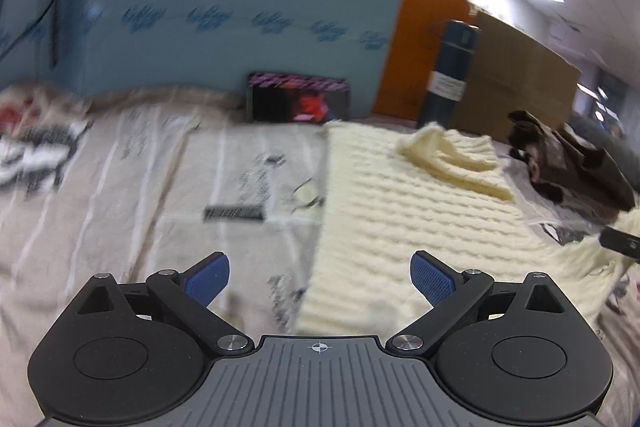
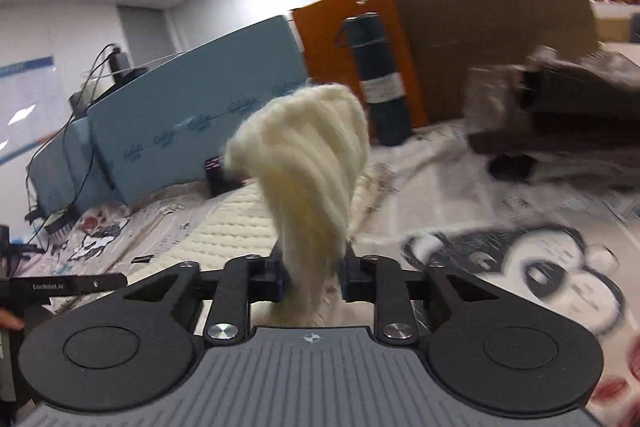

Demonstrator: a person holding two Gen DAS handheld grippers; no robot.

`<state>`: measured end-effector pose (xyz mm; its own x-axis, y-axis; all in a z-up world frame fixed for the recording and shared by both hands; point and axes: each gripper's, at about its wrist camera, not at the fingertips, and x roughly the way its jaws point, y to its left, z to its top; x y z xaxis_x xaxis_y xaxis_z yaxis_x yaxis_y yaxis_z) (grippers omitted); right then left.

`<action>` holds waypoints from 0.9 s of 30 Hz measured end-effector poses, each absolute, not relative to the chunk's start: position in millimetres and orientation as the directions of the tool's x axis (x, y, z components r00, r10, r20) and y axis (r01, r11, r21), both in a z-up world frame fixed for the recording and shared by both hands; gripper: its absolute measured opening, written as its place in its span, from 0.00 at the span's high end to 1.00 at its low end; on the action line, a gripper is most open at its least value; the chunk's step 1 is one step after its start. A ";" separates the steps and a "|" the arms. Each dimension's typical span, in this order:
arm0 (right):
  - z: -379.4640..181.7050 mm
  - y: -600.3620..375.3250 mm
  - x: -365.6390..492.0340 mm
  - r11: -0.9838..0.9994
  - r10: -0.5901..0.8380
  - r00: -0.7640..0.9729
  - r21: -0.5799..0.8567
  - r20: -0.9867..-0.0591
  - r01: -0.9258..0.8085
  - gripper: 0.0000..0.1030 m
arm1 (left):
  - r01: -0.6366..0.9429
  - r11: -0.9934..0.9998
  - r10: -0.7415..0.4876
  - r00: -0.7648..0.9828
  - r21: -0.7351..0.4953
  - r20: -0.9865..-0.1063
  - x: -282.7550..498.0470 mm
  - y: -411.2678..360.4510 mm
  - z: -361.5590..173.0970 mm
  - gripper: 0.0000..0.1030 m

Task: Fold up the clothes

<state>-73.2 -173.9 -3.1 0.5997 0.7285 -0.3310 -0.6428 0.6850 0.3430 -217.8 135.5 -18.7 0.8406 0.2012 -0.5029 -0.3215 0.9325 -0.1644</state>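
Note:
A cream cable-knit sweater (image 1: 400, 211) lies flat on the printed sheet, with one part folded back over it at the far side (image 1: 452, 155). My left gripper (image 1: 320, 267) hovers open over the sweater's left edge, with nothing between its blue pads (image 1: 434, 279). In the right wrist view my right gripper (image 2: 312, 271) is shut on a bunched part of the sweater (image 2: 304, 155), which stands up lifted in front of the camera. The rest of the sweater (image 2: 236, 223) stays flat beyond it to the left.
A printed sheet (image 1: 120, 187) covers the work surface. A crumpled brown garment (image 1: 572, 163) lies at the right. At the back stand a dark blue bottle (image 1: 448, 79), a picture box (image 1: 298, 103), a blue foam board (image 1: 200, 19) and a cardboard sheet (image 1: 520, 75).

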 end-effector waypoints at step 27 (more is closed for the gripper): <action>23.1 46.5 26.0 0.614 0.663 0.582 -0.103 -0.470 -0.783 0.07 | -0.057 0.998 0.031 0.833 -0.030 -0.552 -156.1 117.3 -30.7 0.03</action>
<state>26.0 46.5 23.1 0.5821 0.6634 -0.4702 -0.7828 0.6136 -0.1033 -156.1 117.3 -30.7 0.8332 0.0309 -0.5520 -0.0570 0.9979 -0.0302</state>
